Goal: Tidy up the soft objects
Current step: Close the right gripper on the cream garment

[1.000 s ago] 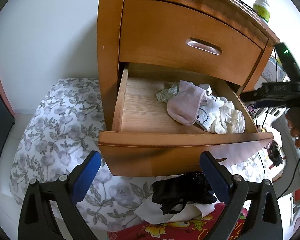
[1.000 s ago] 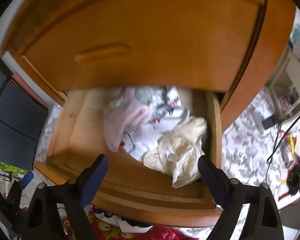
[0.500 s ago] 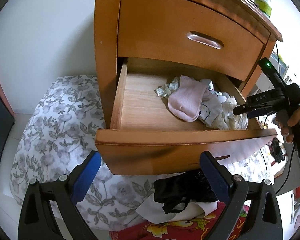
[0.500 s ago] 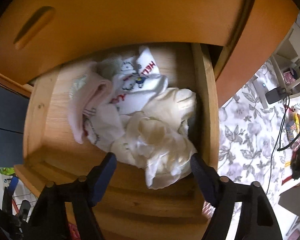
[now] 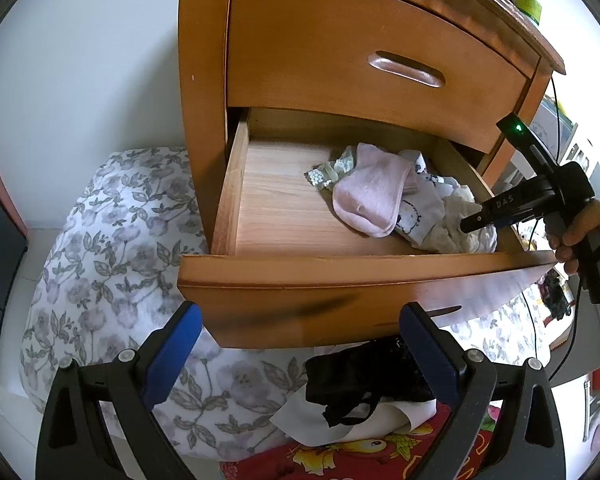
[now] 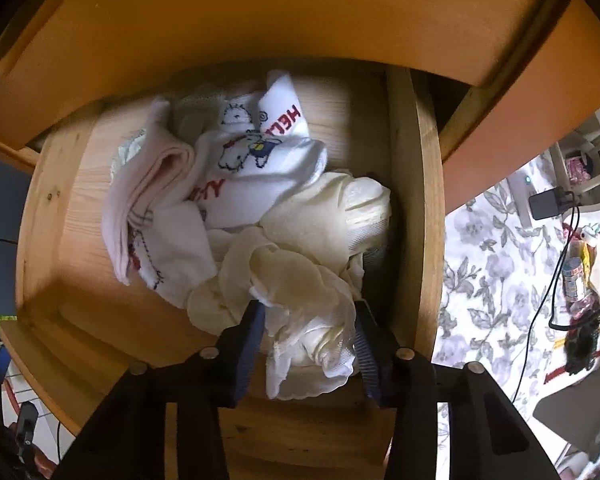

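Two blue-padded fingers of the right gripper (image 6: 308,320) are closing around a crumpled cream-white gauzy cloth (image 6: 300,276) that lies at the 5 o'clock corner of the pulled-out lower wooden drawer (image 6: 416,208), in the right wrist view. The cloth sits between the pads; both seem to touch its folds already, though the bite does not yet look firm.

To do this grasp well, I would let the jaws finish closing before any lift, and take a thick bunch of fabric rather than the thin frilled edge at 6 o'clock, which could slip out. The cream cloth lies against a white printed sock with a red and blue cartoon (image 6: 260,160) at 11 o'clock of it, and a pale pink ribbed sock (image 6: 148,192) lies further toward 9 o'clock. A straight, slow rise should show whether either one drags along. The drawer's side wall stands just beside the right finger, so keep clear of it.

The left gripper (image 5: 300,344) hangs spread and empty below the drawer front, above a black lacy garment (image 5: 364,372) on the floral grey-and-white bedding (image 5: 112,264).
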A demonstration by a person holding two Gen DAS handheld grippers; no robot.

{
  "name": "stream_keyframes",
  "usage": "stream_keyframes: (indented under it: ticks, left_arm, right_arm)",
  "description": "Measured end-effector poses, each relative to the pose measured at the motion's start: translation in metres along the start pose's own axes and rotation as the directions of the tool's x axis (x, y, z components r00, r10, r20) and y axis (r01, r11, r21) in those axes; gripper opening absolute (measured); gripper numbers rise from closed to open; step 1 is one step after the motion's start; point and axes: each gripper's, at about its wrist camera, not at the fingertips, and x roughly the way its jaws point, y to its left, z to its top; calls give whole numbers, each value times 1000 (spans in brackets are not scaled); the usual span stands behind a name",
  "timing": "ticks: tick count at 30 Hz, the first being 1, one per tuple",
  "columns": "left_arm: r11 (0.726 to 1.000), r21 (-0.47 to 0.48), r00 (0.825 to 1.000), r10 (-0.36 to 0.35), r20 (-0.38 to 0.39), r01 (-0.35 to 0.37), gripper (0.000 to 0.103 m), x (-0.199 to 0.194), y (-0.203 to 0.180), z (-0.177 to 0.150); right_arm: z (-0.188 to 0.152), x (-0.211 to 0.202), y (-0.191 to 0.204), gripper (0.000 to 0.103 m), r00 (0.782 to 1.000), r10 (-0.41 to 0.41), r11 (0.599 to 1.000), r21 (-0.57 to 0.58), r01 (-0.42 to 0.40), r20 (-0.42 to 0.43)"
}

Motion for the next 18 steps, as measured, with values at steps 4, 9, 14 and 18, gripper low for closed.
stream_keyframes:
  ticks: [4, 9, 14, 18]
  left_arm:
    - [1000, 0, 1000, -1, -6, 1, 99, 2, 0, 0]
    - [1000, 6, 1000, -4, -11, 4, 99, 2, -2, -1]
    - [1000, 6, 1000, -5, -11, 5, 99, 0, -1, -1]
    - [1000, 6, 1000, -6, -9, 7, 99, -1, -1, -1]
  right_arm:
    - [-1, 4, -4, 33, 1000, -23, 999, -25, 23, -2]
    - [-4, 4, -8, 20, 999, -28, 999, -20, 28, 16]
    - [-14, -4, -6, 9, 999, -29, 999, -40, 30, 45]
    - [-20, -15, -1, 6, 997, -11, 999, -45, 15, 82]
